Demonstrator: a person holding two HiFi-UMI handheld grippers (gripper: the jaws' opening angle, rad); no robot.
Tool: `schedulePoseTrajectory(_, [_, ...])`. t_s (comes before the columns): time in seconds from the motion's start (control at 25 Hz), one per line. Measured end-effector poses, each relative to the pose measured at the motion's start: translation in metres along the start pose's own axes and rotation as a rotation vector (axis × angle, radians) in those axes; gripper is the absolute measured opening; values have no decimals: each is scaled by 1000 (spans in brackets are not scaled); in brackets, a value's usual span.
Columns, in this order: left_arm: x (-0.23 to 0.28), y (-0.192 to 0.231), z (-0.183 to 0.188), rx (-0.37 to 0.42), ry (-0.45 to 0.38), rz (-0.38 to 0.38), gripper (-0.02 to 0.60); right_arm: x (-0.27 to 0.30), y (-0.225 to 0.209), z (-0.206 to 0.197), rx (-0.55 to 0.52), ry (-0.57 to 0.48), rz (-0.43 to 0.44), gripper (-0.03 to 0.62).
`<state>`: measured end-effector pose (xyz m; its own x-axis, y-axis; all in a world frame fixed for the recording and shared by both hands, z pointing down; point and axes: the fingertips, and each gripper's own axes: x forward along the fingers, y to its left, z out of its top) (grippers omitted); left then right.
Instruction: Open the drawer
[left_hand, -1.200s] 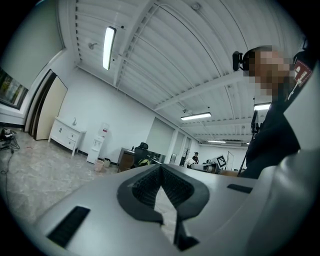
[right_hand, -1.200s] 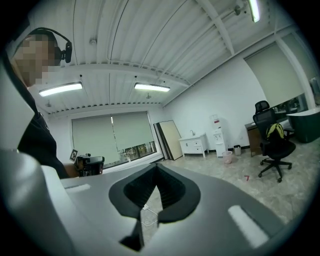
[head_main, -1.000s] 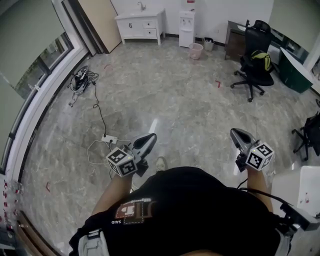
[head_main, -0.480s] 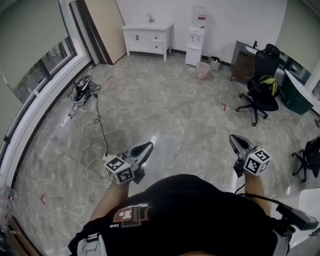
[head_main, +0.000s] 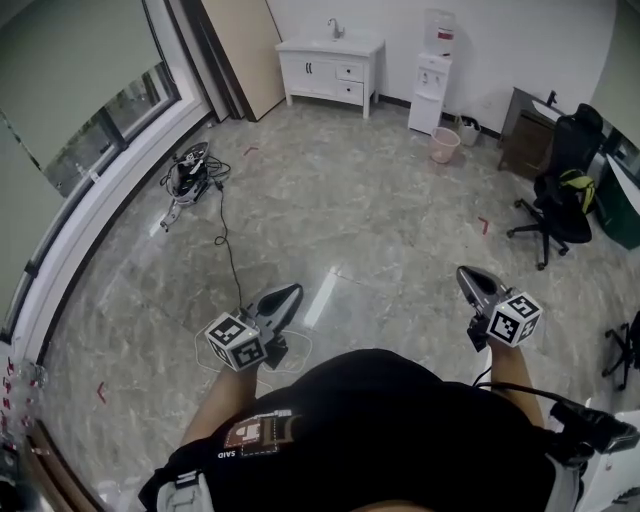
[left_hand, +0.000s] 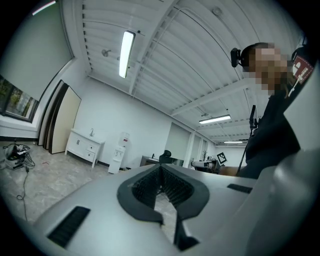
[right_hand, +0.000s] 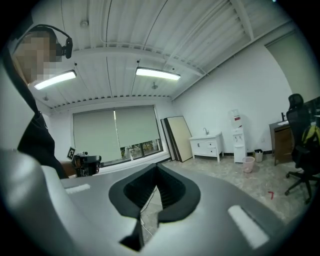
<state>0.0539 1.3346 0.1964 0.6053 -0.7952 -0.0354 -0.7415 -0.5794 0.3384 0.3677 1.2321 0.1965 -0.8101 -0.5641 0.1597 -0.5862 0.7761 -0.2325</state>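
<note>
Against the far wall, just left of the water dispenser (head_main: 432, 78): white sink cabinet (head_main: 330, 58), drawer (head_main: 350, 72) in its right half. Left gripper (head_main: 292, 292) and right gripper (head_main: 466, 274), well apart from the dispenser: fingers closed, empty. Drawer probably rigid, light, free-sliding; grip its small front handle.

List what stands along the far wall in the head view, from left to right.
Leaning beige board → white sink cabinet → water dispenser → black office chair.
</note>
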Motion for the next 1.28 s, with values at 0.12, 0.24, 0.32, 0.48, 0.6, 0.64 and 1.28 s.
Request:
schedulePoseTrajectory(0.12, [12,17,3,-20,-16,23,-2,27,-24,1,19,8,20,-2])
schedulePoseTrajectory(0.24, [25,37,0,-22,-15,61,-2,57,-46,1,23,17,56,-2])
schedulePoseTrajectory(0.32, [40,50,0,-20,-22,89,-2,76,-65,4,20,24,86,-2])
schedulePoseTrajectory(0.48, [94,70,9,-8,-61,143,-2,107,-127,25,-2,33,135,-2])
schedulePoseTrajectory(0.6, [139,80,17,10,-74,179,-2,129,-176,55,-26,36,167,-2])
schedulePoseTrajectory(0.64, [152,84,18,22,-70,190,-2,136,-190,65,-37,31,178,-2])
schedulePoseTrajectory(1.28, [325,155,31,16,-54,174,-2,205,-352,109,-50,40,177,-2])
